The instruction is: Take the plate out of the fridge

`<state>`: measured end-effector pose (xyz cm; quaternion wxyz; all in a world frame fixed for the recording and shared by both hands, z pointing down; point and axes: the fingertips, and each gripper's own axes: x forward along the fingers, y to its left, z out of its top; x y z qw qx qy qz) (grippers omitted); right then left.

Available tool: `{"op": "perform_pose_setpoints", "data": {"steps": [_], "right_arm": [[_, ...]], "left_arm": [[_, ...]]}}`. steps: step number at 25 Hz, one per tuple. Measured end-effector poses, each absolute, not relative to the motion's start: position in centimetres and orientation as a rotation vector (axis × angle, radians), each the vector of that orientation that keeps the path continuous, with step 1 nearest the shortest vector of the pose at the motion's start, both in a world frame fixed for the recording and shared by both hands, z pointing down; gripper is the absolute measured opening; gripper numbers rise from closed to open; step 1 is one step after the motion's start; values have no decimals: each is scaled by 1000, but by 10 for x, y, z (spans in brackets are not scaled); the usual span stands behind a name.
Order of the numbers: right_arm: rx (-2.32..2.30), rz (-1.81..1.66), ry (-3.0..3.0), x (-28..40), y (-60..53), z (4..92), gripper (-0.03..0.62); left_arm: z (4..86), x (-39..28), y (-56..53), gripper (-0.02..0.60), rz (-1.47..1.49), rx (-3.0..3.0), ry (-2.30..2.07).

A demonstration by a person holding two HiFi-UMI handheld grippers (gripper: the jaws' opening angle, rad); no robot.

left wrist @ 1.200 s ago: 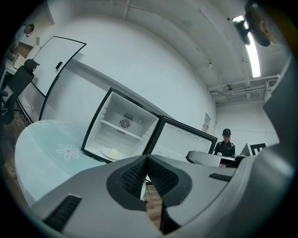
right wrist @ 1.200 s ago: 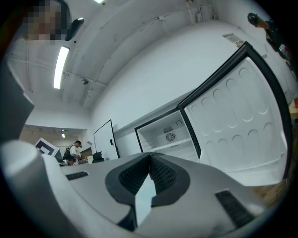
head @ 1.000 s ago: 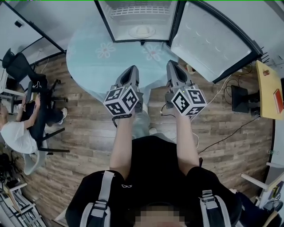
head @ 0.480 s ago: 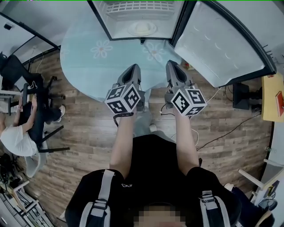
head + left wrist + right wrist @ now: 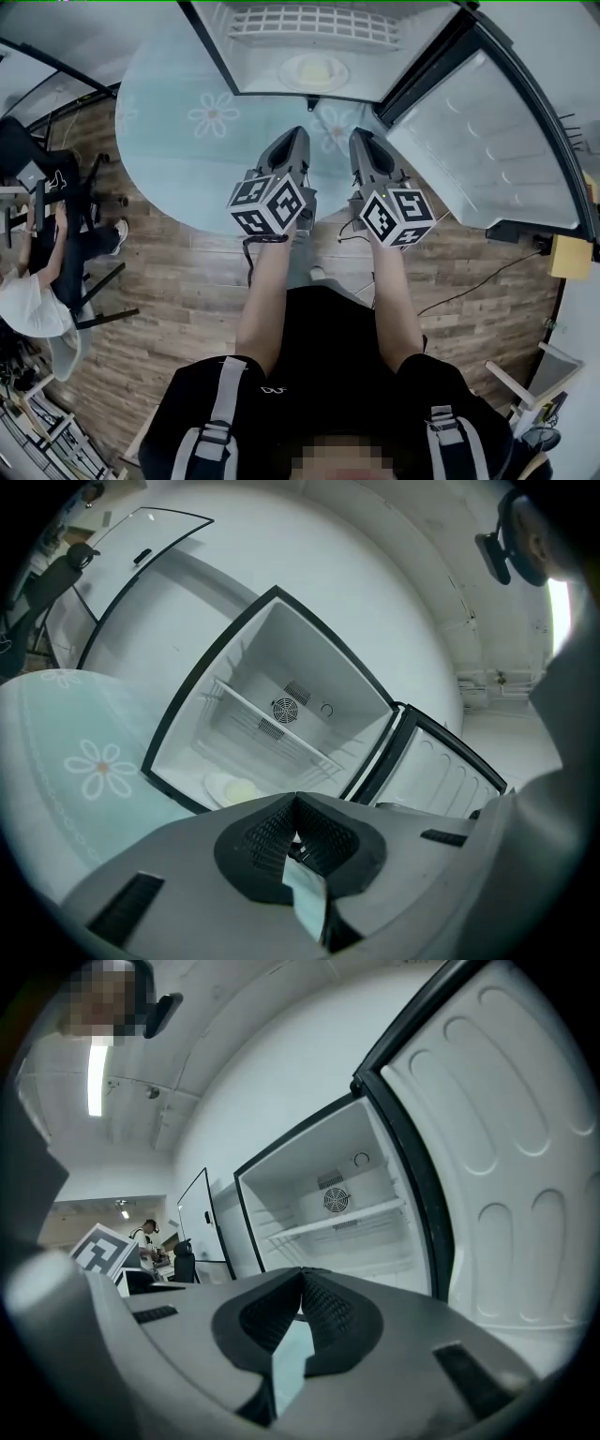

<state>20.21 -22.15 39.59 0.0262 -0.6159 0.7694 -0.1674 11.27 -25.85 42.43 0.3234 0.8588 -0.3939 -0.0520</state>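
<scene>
On the floor of the open white fridge [image 5: 255,58], under its white wire shelf [image 5: 314,21], lies the round white plate [image 5: 314,71] with something pale yellow on it. It sits near the front lip, untouched. The fridge's white door [image 5: 487,141] stands swung wide to the right, and a pale blue round rug [image 5: 187,159] with flower prints covers the wooden floor in front.

The grey left tongs [image 5: 296,134] and grey right tongs [image 5: 360,136] hang side by side over the rug, short of the fridge opening and pointing towards it. Each gripper view shows the ribbed jaws pressed together with nothing between them, so both tongs are closed and empty. The left gripper view catches the plate [image 5: 232,788] just above its jaws; the right gripper view does not show it.

The step in hand looks like the approach, with no grasp begun. The next move probably calls for spreading one pair of jaws, lowering them to the plate's near rim, closing there, and drawing it out level under the shelf.
</scene>
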Motion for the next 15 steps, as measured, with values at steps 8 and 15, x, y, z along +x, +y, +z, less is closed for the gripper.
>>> {"op": "perform_pose_setpoints", "data": {"steps": [8, 15], "right_arm": [[-1863, -533, 2450, 178, -290, 402, 6], [-1959, -557, 2413, 184, -311, 414, 6]], "left_arm": [[434, 101, -323, -6, -146, 2215, -1027], [446, 100, -349, -6, -120, 2194, -982]]}}
